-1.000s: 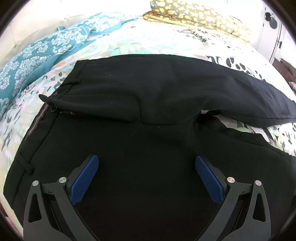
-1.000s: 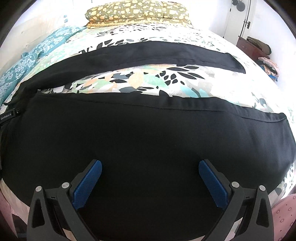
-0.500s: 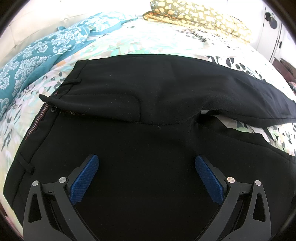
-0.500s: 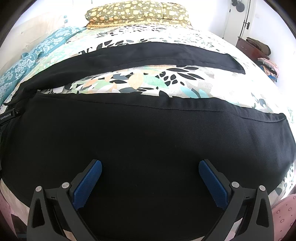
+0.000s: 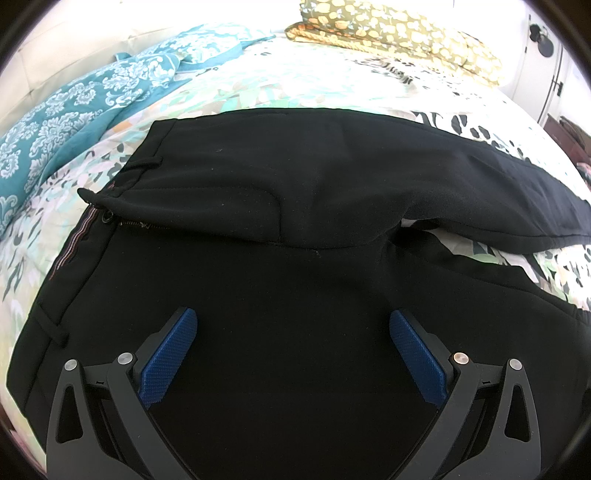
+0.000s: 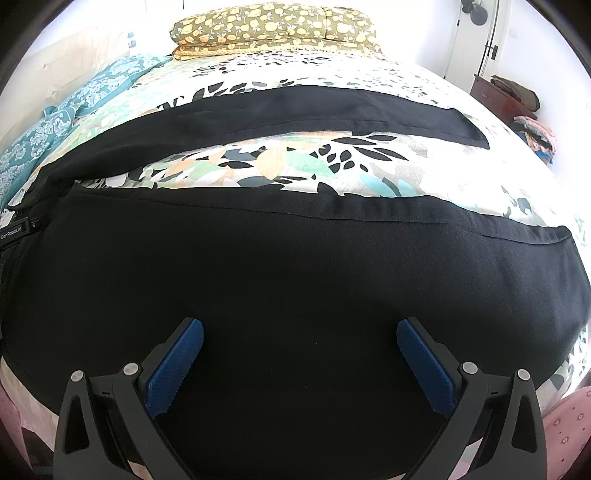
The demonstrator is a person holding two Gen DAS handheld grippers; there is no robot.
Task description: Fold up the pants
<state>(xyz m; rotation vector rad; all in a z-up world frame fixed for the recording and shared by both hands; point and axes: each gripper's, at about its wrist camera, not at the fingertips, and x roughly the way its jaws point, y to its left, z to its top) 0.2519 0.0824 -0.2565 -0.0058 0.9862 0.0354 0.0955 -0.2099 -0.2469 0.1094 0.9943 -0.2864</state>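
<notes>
Black pants lie spread flat on a floral bedspread, waistband to the left, fly unzipped, both legs running right. My left gripper is open, hovering over the seat of the near leg close to the waist. In the right wrist view the near leg fills the foreground and the far leg lies apart behind it, bedspread showing between them. My right gripper is open above the near leg, holding nothing.
A teal patterned blanket lies along the left side of the bed. An olive yellow-flowered pillow sits at the head. A wooden stand with piled clothes is beyond the bed's right edge. A door is behind.
The right wrist view has shifted very slightly, with the pants a touch lower in frame. The left gripper has not moved. Both grippers stay open.
</notes>
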